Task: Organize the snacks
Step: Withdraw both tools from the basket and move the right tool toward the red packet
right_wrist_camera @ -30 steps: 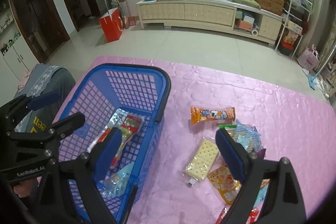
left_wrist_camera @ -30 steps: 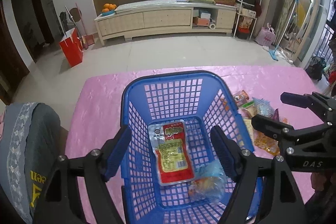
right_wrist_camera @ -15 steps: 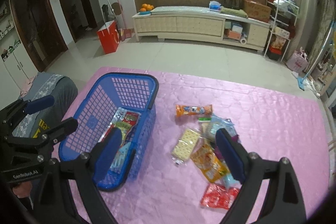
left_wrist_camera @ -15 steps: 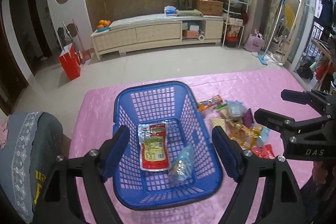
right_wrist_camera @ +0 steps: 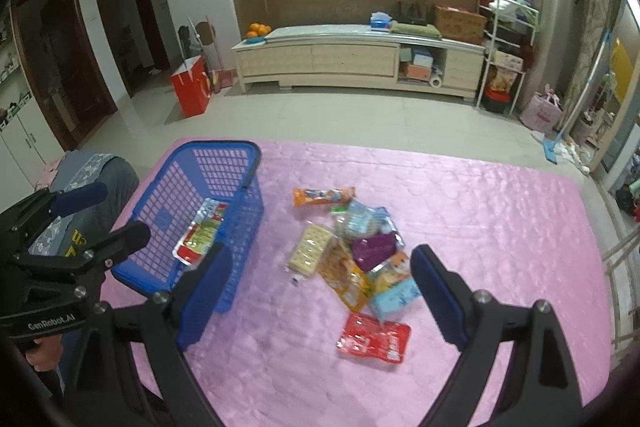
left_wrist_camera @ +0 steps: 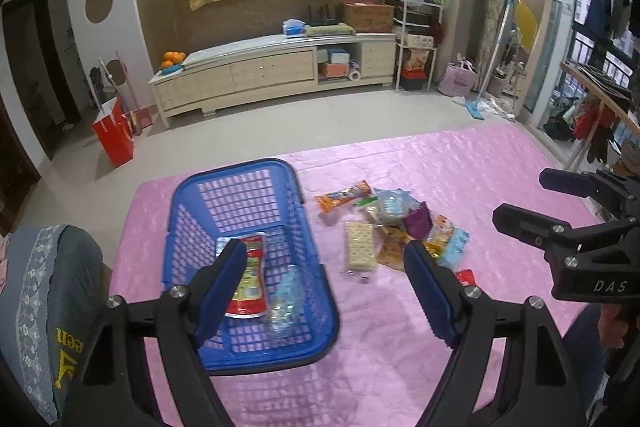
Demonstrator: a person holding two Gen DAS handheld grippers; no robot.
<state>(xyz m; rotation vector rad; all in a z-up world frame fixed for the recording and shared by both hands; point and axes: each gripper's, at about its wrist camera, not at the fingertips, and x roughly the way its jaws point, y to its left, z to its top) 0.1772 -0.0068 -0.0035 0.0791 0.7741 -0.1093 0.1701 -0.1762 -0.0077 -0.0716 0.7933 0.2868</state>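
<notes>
- On the pink tablecloth (left_wrist_camera: 460, 327), seen from the left wrist, a blue basket (left_wrist_camera: 240, 353) sits to the left with a red and green packet (left_wrist_camera: 251, 281) and a clear wrapped snack (left_wrist_camera: 285, 301) lying on its floor.
- The left gripper (left_wrist_camera: 326, 285) hangs above the basket's near right corner, jaws spread wide with nothing between them.
- Just right of the basket lies a heap of loose snacks: an orange bar (left_wrist_camera: 342, 195) at the far end, a cracker pack (left_wrist_camera: 360, 247) nearest the basket, and a purple packet (left_wrist_camera: 418, 223) among the rest.
- At the right edge the right gripper (left_wrist_camera: 520, 203) shows from the side, jaws apart.
- From the right wrist, the right gripper (right_wrist_camera: 320, 289) is wide open and empty, hovering over the snack heap.
- Between its fingers lie the cracker pack (right_wrist_camera: 310, 251), the purple packet (right_wrist_camera: 376, 247), a yellow-orange bag (right_wrist_camera: 346, 277) and a light blue pack (right_wrist_camera: 394, 297); a red packet (right_wrist_camera: 374, 341) lies nearest the camera.
- The basket (right_wrist_camera: 168, 269) stands left of the heap, apart from it.
</notes>
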